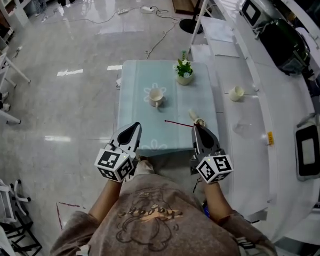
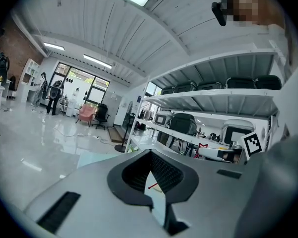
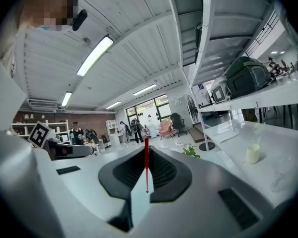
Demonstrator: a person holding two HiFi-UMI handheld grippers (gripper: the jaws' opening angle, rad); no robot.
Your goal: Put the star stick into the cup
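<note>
Grasp done, placing left. The right gripper (image 1: 196,128) is pinched on the stick (image 1: 178,123), held level over the worktop's (image 1: 133,89) near right edge, well apart from the cup (image 1: 156,96) at mid-worktop. The left gripper (image 1: 132,128) is closed and empty. Only the right gripper view shows the pinch; only the head view shows the cup.

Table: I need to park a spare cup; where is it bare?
Bare: left of the cup, and the near middle between the left tool and the right tool. Crowded: the right side, with the plant and the held stick.
</note>
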